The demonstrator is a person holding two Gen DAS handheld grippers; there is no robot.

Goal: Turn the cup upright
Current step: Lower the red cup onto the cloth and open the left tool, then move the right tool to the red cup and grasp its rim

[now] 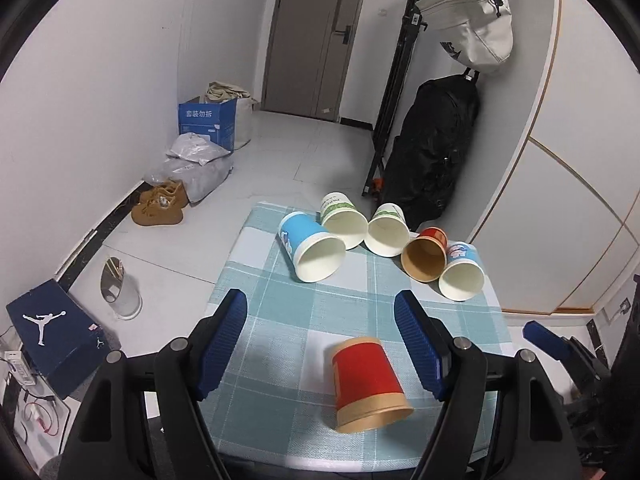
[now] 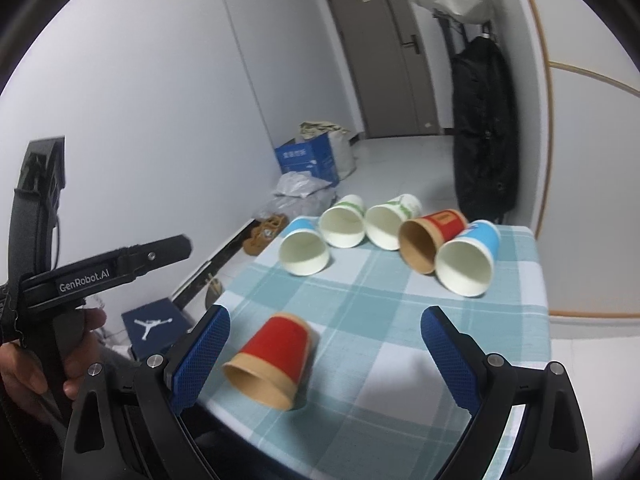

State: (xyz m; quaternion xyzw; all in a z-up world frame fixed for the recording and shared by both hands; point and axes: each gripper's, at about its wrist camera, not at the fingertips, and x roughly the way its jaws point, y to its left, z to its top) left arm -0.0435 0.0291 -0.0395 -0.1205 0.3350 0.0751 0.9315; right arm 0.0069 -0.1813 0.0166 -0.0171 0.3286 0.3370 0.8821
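- Nearest the left wrist camera, the left gripper (image 1: 320, 330) hangs over the checked tablecloth (image 1: 280, 296) with its blue pads spread wide and grasping nothing.
- Just below the gap between those pads, at about 6 o'clock in this view, the red cup (image 1: 366, 384) sits mouth down and tilted, its tan rim toward the camera.
- At 12 to 2 o'clock from it, well apart, a row of five cups (image 1: 380, 240) lies on its side with open mouths facing the camera.
- At the 3 o'clock edge one blue pad of the right gripper (image 1: 546, 338) pokes in; its mate is cut off.
- From the right wrist camera, the right gripper (image 2: 324, 340) also stands released, fingers wide and empty.
- In that view, red cup (image 2: 270, 362) lies near the left pad at 8 o'clock and is blurred, so whether its rim rests flat I cannot tell.
- Risk, as I judge it: thin paper walls could crush under a hard squeeze, or a pad nudging the tilted cup could send it rolling off the near table edge.
- At 9 o'clock the person's hand (image 2: 48, 360) grips the other tool's handle, partly cut off.
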